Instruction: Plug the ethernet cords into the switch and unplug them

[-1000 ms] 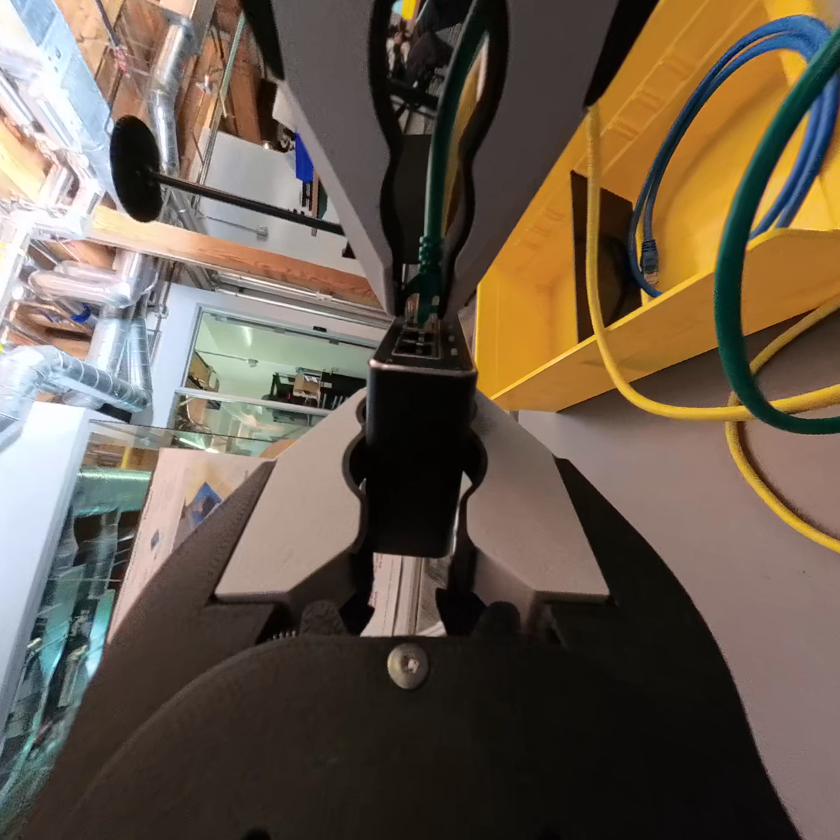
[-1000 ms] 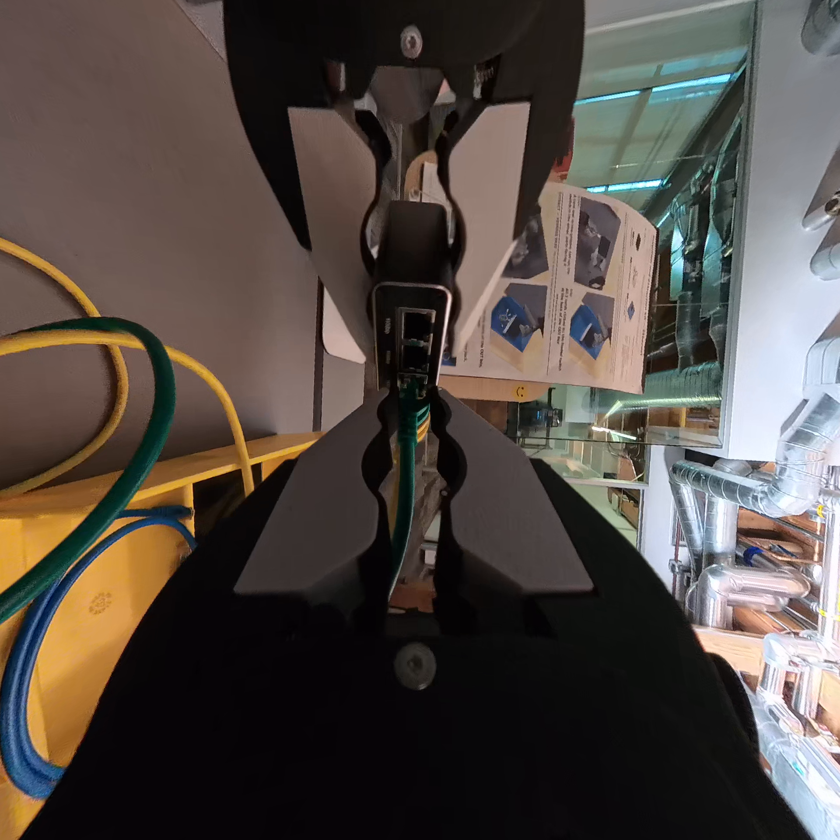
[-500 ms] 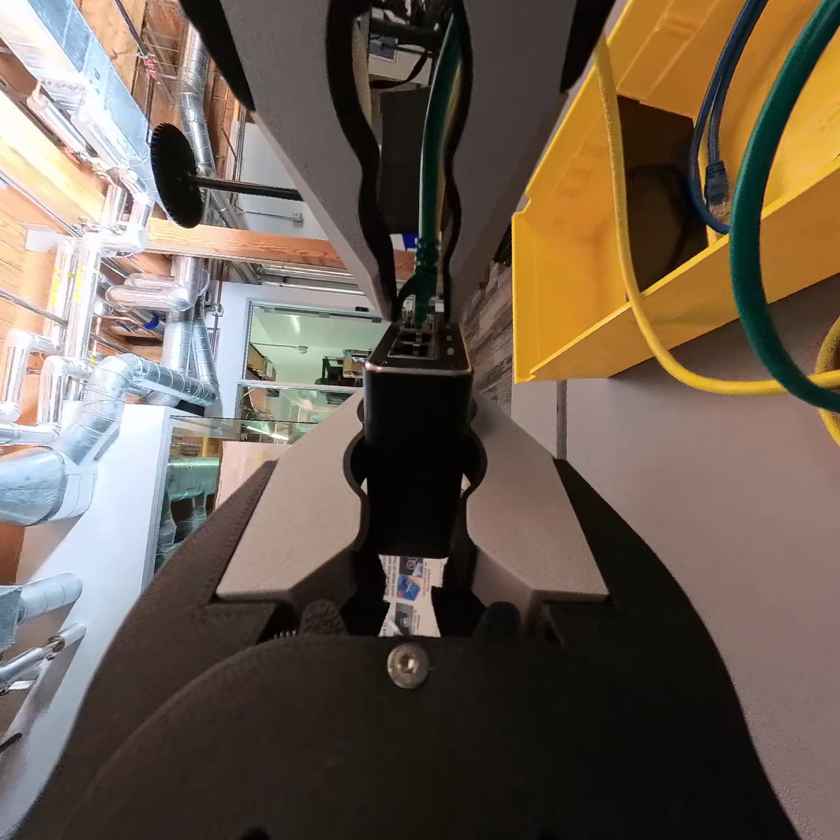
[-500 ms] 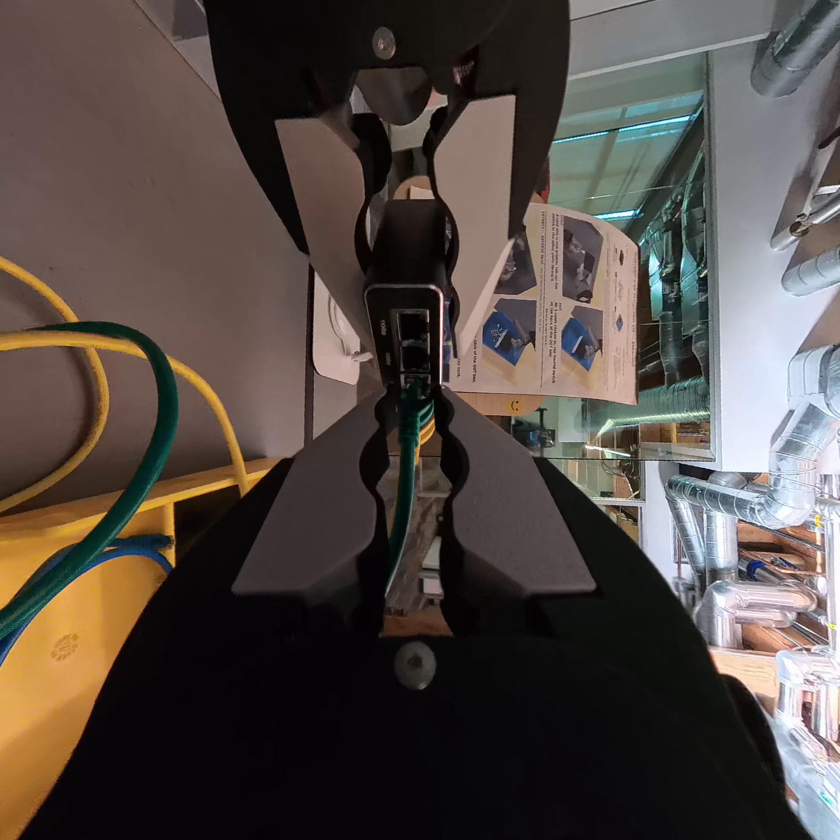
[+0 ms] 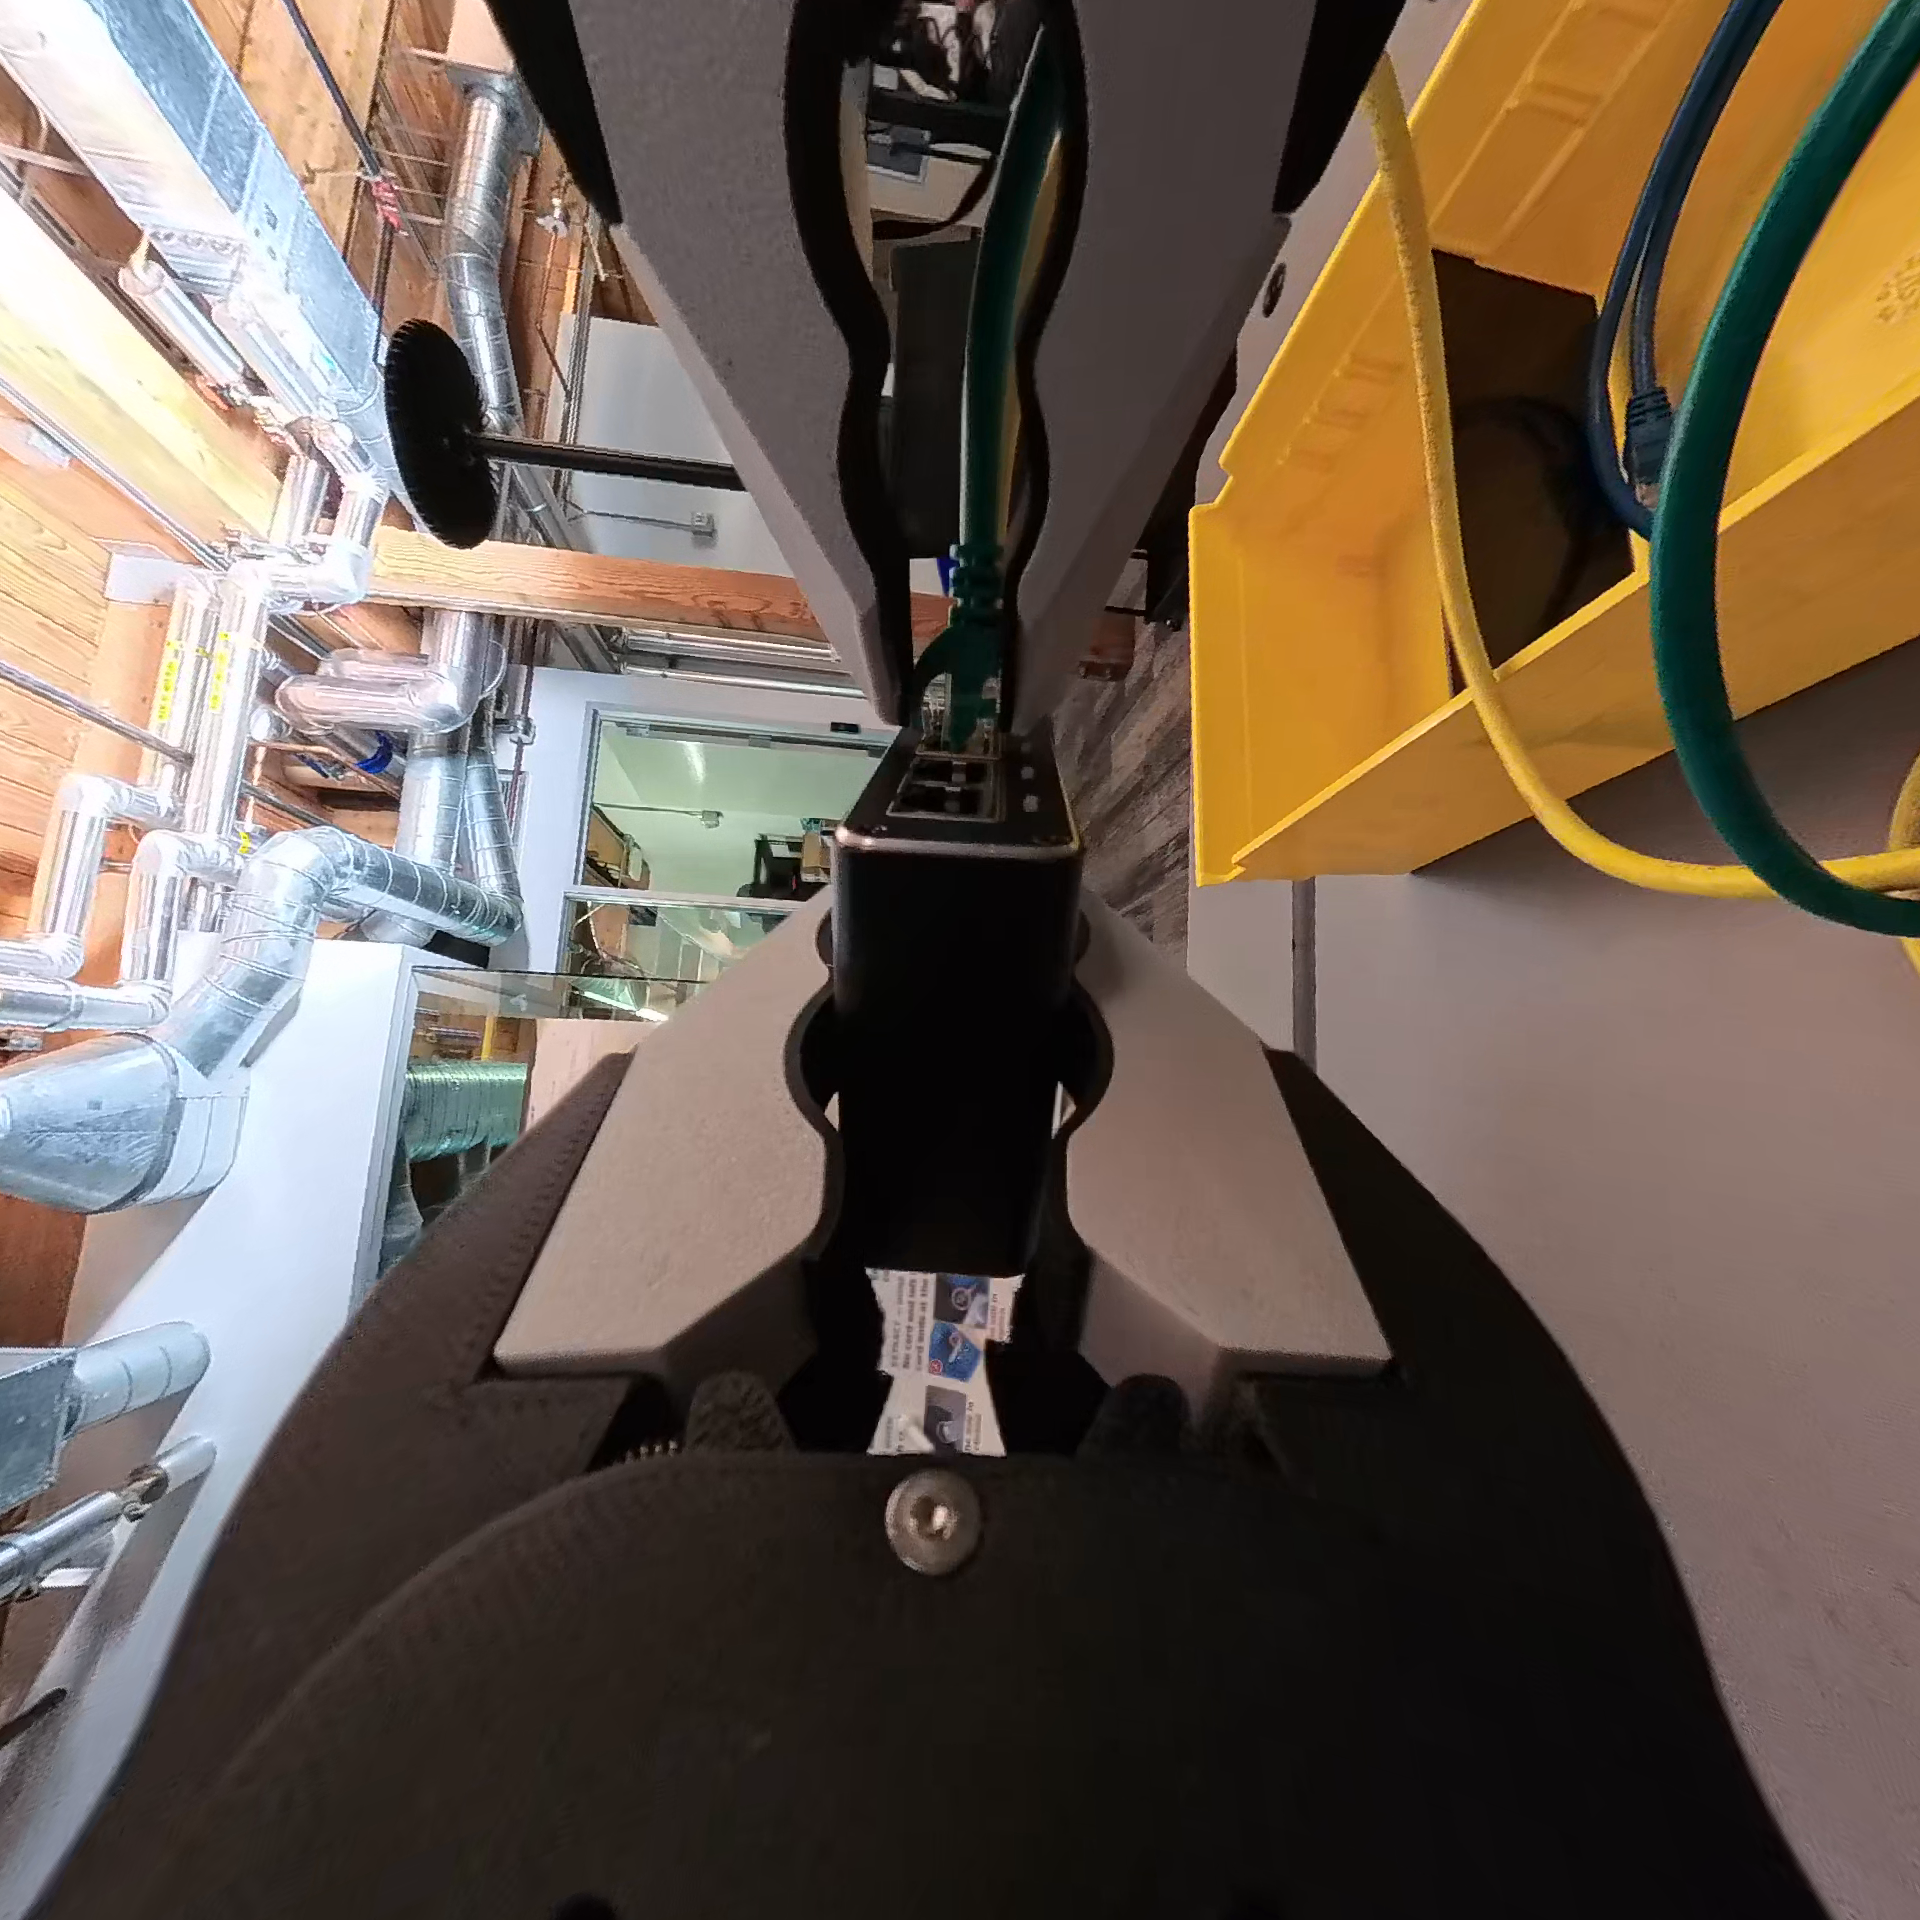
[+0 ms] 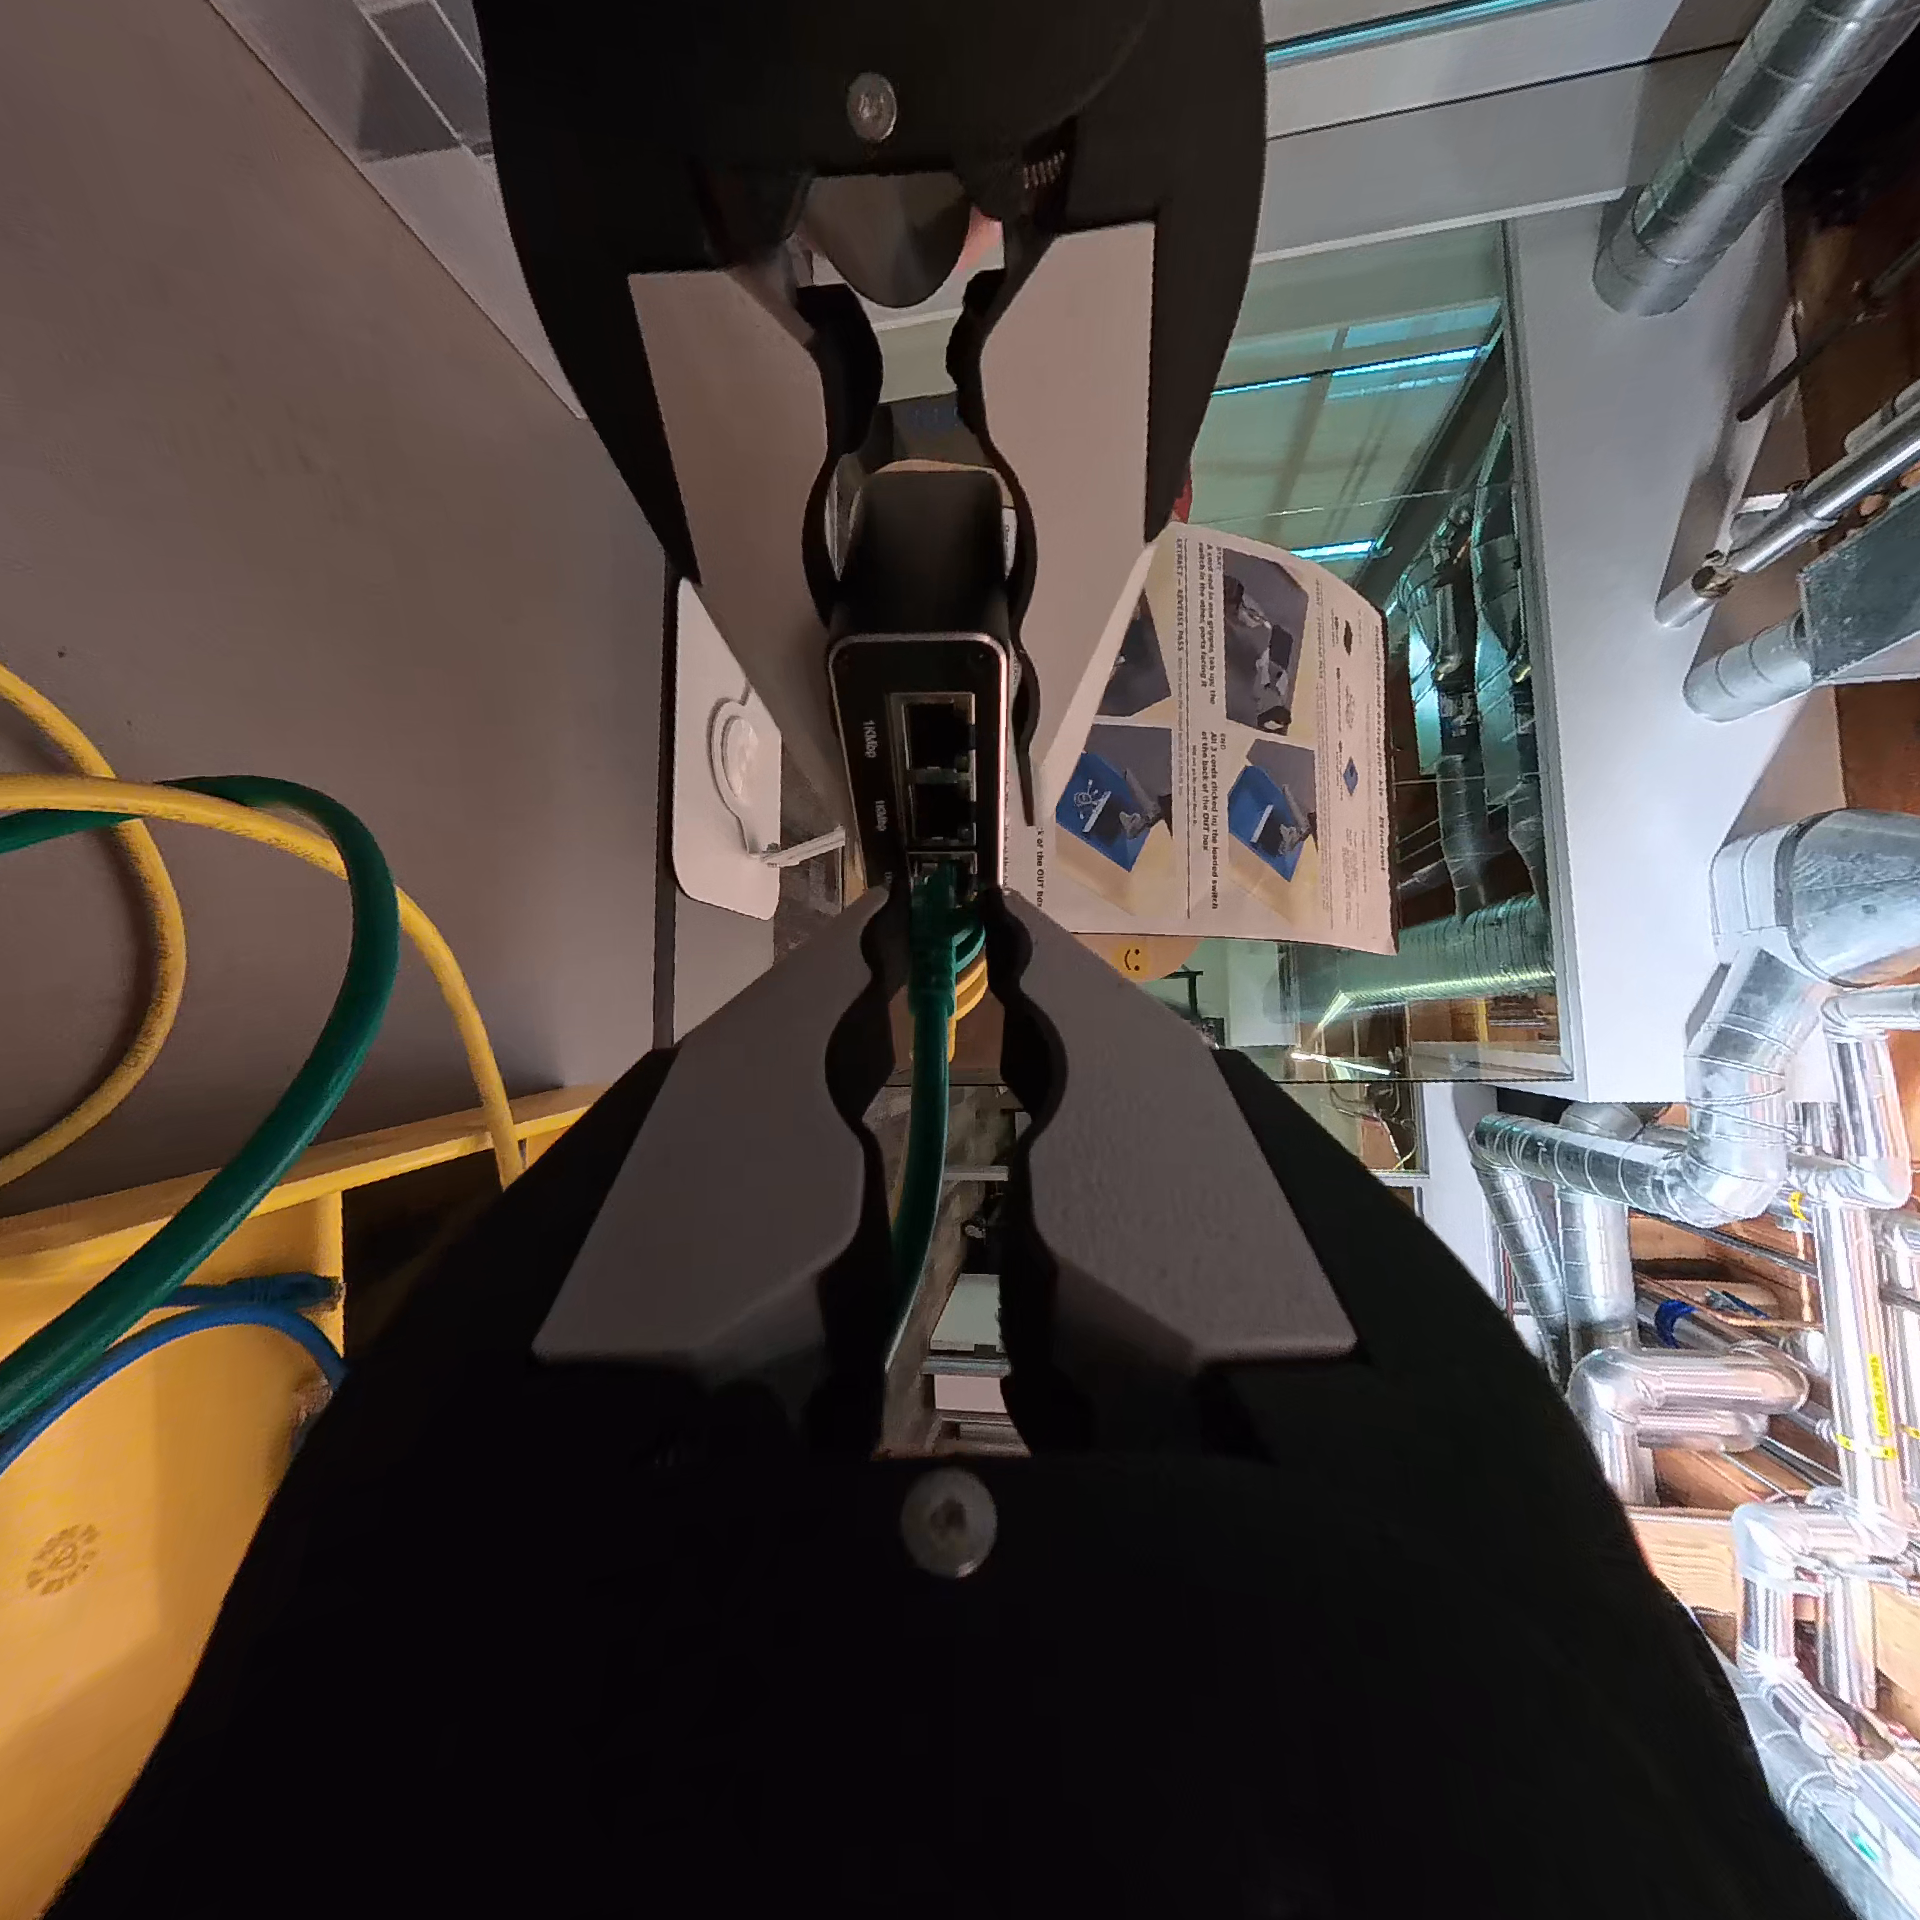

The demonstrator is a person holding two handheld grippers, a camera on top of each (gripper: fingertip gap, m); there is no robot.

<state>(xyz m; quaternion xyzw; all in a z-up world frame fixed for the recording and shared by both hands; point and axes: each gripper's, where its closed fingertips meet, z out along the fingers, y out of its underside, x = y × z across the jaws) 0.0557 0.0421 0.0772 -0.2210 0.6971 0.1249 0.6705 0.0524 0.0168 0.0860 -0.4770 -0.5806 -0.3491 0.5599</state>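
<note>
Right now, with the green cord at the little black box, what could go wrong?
1. The green cord meets the switch at its lowest port; pushed at an angle, its plug might jam or bend.
2. The left gripper clamps only the switch's sides, so a hard push could make it slip.
3. The green cord loops with the yellow cord near the yellow bin and might snag.
</note>
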